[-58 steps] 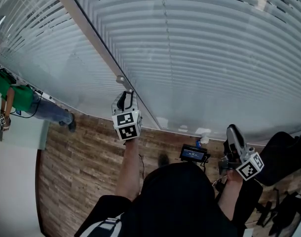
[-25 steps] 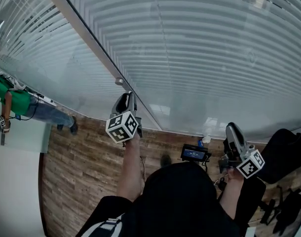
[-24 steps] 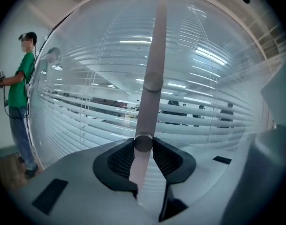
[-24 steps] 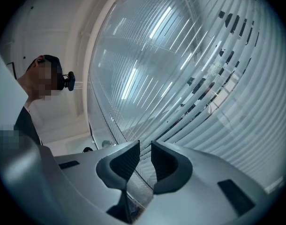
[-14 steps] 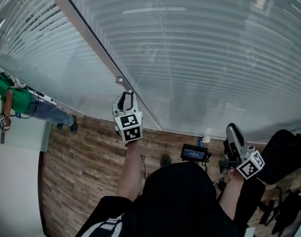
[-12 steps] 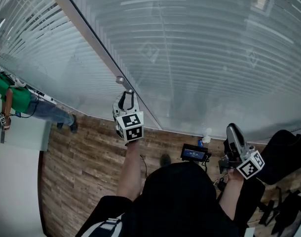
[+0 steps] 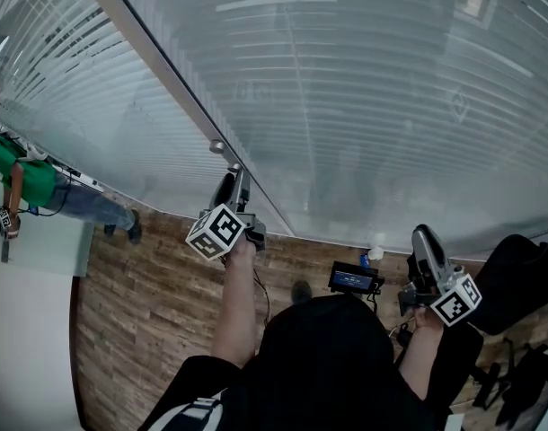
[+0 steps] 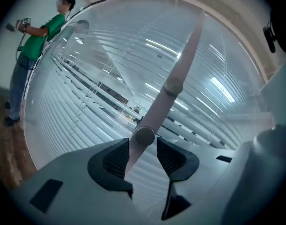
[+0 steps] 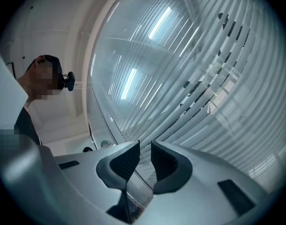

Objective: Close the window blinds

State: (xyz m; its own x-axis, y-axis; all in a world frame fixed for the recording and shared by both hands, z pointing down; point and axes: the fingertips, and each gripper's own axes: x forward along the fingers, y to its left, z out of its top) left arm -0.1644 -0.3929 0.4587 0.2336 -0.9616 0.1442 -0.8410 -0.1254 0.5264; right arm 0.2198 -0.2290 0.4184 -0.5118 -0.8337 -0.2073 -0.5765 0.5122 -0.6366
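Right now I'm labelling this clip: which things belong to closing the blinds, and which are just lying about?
Job: blinds; tilt wand, between the jaws of the left hand-held gripper, which have just been opening.
Lying about: small lit screen; black bag; bystander in green.

Bright, cool, even light; lamp streaks glare on the glass (image 7: pixel 346 106), fisheye edges darken, perhaps soft.
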